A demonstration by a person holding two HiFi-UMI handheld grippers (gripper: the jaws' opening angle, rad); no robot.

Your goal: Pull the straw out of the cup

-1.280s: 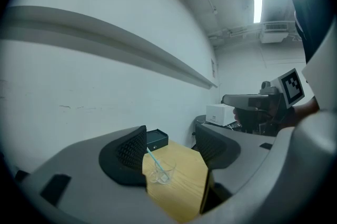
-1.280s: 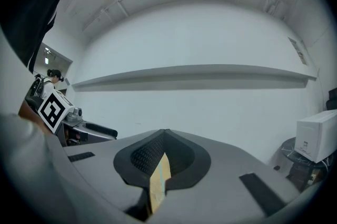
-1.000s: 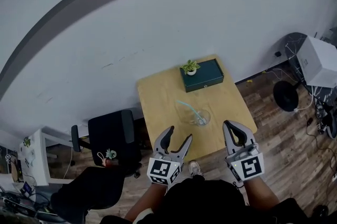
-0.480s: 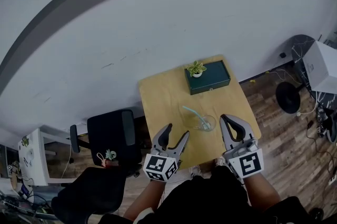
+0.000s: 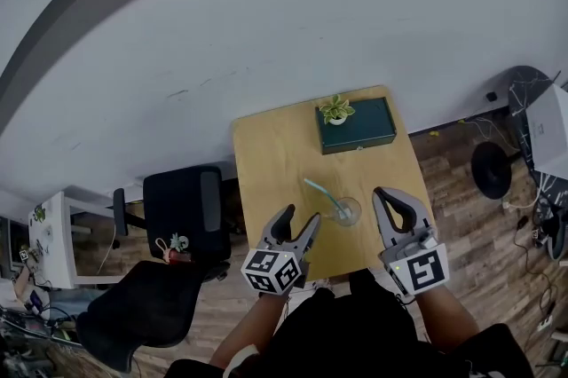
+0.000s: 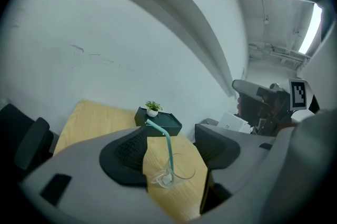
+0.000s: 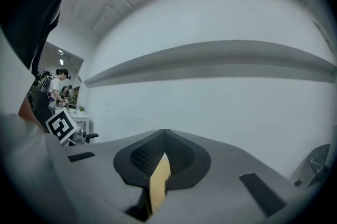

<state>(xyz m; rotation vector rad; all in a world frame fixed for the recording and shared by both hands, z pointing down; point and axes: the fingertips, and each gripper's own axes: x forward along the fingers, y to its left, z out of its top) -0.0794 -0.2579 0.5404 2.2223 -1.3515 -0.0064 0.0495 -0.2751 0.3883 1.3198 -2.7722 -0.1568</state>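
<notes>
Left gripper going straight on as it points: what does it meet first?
Likely the straw, standing in the cup centred between the left gripper's open jaws, though depth is unclear.

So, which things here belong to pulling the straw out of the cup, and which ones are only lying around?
For the job:
- teal straw
- clear cup holding it
- wooden table under them
- left gripper, open, facing the cup
- right gripper, shut

Only lying around:
- dark green box
- small potted plant on the box
- black chair beside the table
</notes>
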